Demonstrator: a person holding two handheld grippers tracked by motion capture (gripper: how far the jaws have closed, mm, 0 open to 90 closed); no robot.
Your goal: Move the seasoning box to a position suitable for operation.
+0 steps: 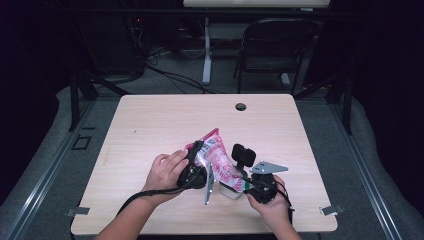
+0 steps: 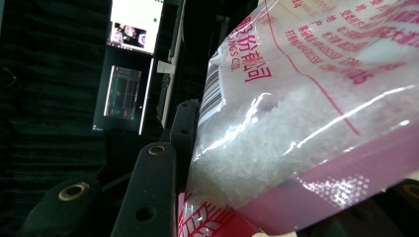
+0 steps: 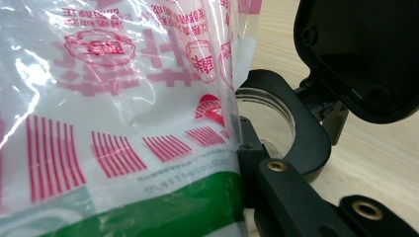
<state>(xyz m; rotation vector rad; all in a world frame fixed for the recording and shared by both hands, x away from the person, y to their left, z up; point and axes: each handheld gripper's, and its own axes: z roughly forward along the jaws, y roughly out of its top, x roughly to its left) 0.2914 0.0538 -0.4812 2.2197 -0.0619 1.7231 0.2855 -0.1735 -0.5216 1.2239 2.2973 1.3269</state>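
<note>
jar (image 1: 231, 190) (mostly behind bag (image 1: 216, 155))

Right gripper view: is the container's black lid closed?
No. The black lid is flipped up and back, leaving the clear container mouth open beside the bag.

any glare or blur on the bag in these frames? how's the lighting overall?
High view: table evenly lit, surroundings very dark, bag small but legible. Left gripper view: bright glare streaks on the bag's plastic, close print soft, background dim. Right gripper view: white glare at the bag's left, black-rimmed container fairly sharp.
</note>
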